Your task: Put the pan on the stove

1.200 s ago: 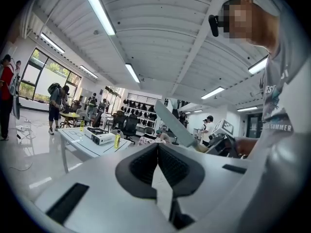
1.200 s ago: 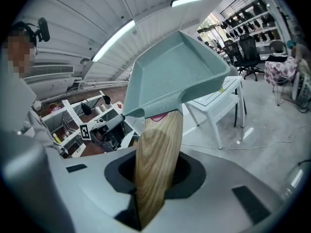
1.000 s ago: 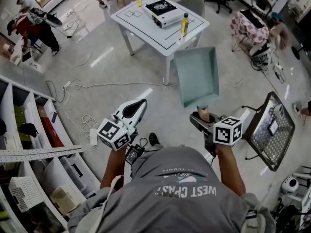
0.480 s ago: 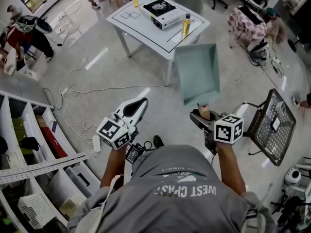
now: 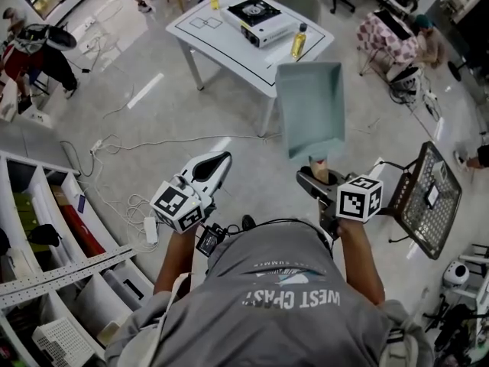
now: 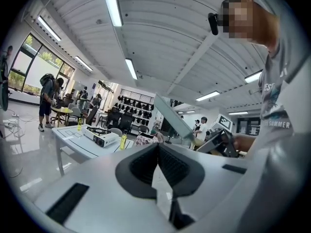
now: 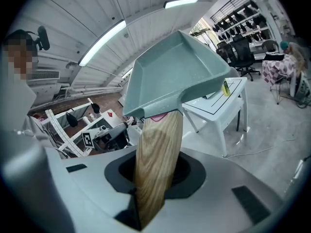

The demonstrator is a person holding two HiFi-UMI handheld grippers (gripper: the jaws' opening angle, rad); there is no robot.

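Right gripper view: the pan (image 7: 175,72) is clamped by its wooden handle (image 7: 158,144) in the right claw (image 7: 153,173). The left claw (image 6: 158,144) is closed, empty. The stove (image 5: 260,12) is set on the desk (image 5: 220,46).

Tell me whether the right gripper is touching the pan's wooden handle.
Touching. The right gripper view shows the wooden handle wedged between the jaws of the right gripper, which holds the pan aloft.

"WEST COAST", "SUMMER" on grey shirt (image 5: 290,297)
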